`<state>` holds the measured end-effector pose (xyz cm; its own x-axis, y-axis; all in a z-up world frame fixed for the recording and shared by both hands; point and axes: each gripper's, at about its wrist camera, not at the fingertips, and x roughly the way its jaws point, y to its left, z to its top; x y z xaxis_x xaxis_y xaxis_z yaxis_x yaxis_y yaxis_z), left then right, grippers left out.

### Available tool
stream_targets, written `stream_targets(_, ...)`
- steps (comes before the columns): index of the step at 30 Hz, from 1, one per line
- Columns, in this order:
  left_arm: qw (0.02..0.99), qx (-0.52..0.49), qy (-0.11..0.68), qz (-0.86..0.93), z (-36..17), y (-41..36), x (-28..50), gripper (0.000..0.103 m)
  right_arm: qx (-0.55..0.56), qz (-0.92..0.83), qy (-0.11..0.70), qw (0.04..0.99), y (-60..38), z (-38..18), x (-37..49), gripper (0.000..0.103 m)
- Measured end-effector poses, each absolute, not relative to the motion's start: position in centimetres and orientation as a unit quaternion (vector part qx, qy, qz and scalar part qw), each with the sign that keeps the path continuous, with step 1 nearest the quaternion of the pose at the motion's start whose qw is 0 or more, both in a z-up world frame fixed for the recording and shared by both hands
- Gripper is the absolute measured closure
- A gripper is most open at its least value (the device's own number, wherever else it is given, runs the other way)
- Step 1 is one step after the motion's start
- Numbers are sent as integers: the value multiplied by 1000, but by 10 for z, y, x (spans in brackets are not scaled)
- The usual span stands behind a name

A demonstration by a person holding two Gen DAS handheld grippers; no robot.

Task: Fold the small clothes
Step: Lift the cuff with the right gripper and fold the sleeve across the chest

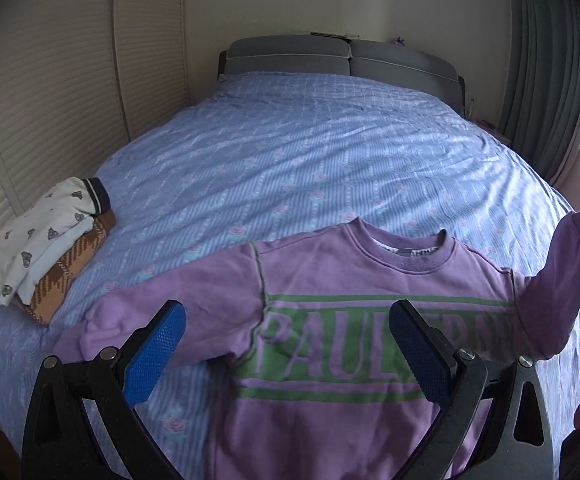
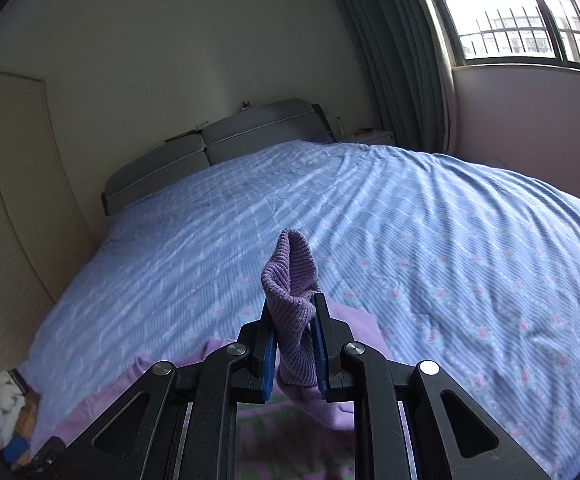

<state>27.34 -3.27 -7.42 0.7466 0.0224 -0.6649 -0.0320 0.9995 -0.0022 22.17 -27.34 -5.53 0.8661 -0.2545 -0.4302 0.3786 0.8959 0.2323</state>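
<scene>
The sweatshirt's (image 1: 342, 344) hem ran off the picture at six o'clock, and the right finger (image 1: 418, 352) covered the end of its lettering. Small items on the headboard (image 1: 330, 56) at twelve o'clock were too tiny to identify.

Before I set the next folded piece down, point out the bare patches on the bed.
Bare bedspread runs from the purple sweatshirt to the headboard, and on its window side. Crowded: the near left edge, with the folded stack; the right gripper holds the cuff.
</scene>
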Motion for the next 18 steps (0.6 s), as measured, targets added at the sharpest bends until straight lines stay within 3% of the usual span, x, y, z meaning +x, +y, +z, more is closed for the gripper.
stream_targets(7,932,-15,354,72,-78,73,262,0,38,-98,223,969,-126,-67,273,86)
stream_targets(18,919,-36,375,113,-121,152,264,0,-125,-51,317,939,19,-163,326,86)
